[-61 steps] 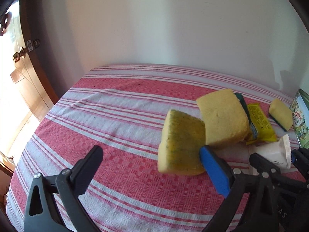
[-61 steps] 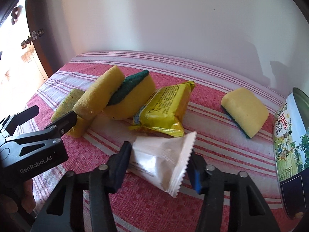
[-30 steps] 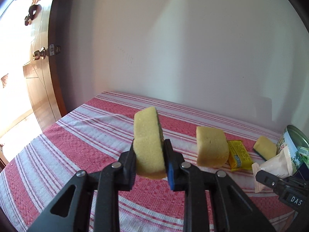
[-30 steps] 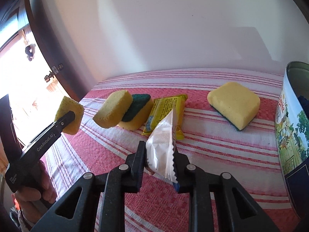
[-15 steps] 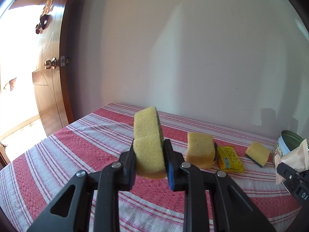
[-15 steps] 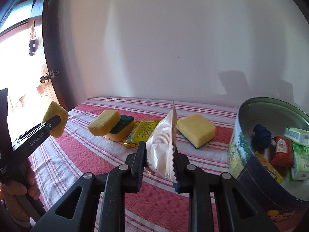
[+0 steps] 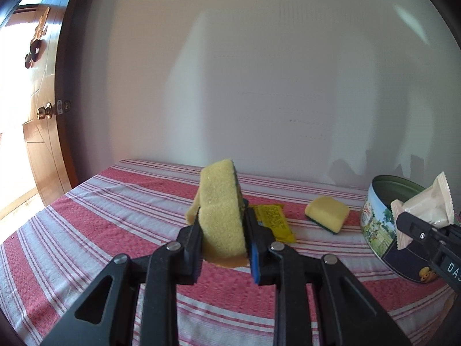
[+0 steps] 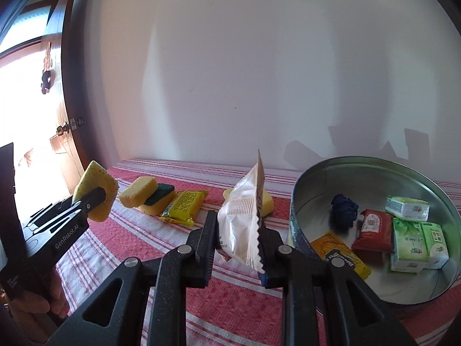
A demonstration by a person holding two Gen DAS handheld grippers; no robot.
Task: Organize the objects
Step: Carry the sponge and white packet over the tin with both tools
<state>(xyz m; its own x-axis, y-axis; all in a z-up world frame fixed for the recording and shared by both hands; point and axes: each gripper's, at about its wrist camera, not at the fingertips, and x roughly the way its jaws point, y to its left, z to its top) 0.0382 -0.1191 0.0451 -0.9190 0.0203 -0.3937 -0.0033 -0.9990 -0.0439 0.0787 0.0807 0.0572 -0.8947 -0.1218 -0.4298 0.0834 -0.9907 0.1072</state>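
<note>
My left gripper is shut on a yellow sponge with a green back and holds it upright above the striped cloth; it also shows in the right wrist view. My right gripper is shut on a white snack packet, held in the air just left of the round tin; the packet also shows in the left wrist view. The tin holds several small packets.
On the red and white striped cloth lie two stacked sponges, a yellow packet and one more sponge. A white wall is behind. An open wooden door is at the left.
Both grippers closed on their objects and lifted them off the cloth. The right one carried the white packet rightwards up to the tin. The left one holds the sponge raised.
</note>
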